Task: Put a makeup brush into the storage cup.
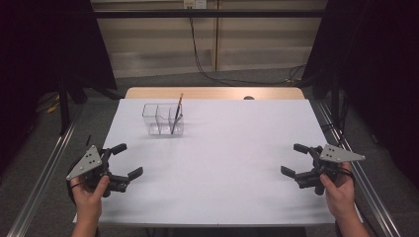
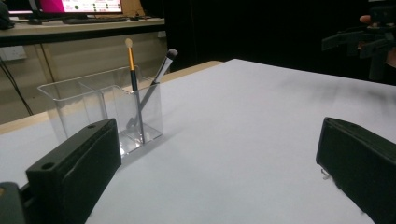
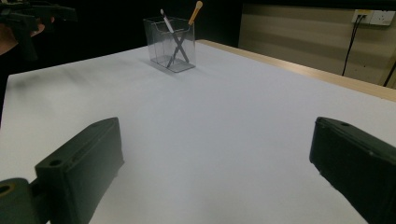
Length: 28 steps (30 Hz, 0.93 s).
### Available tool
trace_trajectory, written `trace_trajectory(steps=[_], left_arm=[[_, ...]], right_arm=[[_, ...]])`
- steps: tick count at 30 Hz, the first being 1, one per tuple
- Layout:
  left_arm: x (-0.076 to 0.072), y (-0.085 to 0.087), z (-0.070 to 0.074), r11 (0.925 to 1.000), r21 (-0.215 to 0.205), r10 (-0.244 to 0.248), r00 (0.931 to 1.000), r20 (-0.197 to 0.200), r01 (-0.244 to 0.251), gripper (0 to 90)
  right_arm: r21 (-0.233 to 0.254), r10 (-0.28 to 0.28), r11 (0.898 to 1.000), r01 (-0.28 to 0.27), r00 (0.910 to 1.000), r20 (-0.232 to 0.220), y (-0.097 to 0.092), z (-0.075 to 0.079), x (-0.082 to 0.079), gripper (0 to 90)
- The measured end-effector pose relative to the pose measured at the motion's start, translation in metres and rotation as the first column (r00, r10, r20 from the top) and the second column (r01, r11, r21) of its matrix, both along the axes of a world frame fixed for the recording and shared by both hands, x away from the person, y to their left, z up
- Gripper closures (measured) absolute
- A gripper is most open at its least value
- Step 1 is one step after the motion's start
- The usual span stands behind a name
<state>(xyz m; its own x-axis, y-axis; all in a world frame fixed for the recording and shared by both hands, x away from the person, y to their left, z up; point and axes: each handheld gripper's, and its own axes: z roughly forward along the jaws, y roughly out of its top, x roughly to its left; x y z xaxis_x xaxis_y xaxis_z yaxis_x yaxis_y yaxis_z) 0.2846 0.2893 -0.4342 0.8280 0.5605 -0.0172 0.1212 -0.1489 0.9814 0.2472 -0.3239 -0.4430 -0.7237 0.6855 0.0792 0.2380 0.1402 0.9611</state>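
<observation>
Grippers, left [image 1: 127,160] and right [image 1: 292,159], we hold spread, empty, well short of the clear organizer [image 1: 163,119]; careless grabs could topple its brushes [image 1: 176,114]

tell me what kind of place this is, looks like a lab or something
Most likely a lab or recording workspace, not a home. A white table stands between dark curtains, with metal rails along its sides. Cables hang from a wall socket, and a desk with a lit monitor stands behind.
</observation>
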Motion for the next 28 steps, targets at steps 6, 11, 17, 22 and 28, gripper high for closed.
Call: trace_trajectory(steps=[6,11,17,22,28], left_arm=[[-0.0015,0.0009,-0.0011,1.0000,0.003,0.000,1.0000,0.003,0.000,0.0],[-0.0022,0.0017,-0.0041,1.0000,-0.001,0.001,1.0000,-0.005,-0.001,0.0],[-0.0039,0.0009,-0.0048,1.0000,-0.002,0.001,0.9999,-0.013,-0.001,0.0],[-0.0044,-0.0003,-0.0049,1.0000,-0.008,0.003,0.9999,-0.015,-0.003,0.0],[-0.0041,0.0003,-0.0042,0.9998,-0.013,0.013,0.9999,-0.008,-0.013,0.0]], right_arm=[[0.003,-0.006,1.000,0.006,1.0000,0.002,-0.0015,-0.0010,-0.0008,2.2],[0.007,-0.009,1.000,0.009,0.9999,0.004,-0.0030,-0.0020,-0.0020,2.2],[0.000,-0.015,1.000,0.015,0.9999,0.004,-0.0042,-0.0025,-0.0021,2.2],[-0.002,-0.020,1.000,0.020,0.9998,0.007,-0.0056,-0.0026,-0.0027,2.2],[0.000,-0.023,1.000,0.023,0.9997,0.010,-0.0064,-0.0025,-0.0032,2.2]])
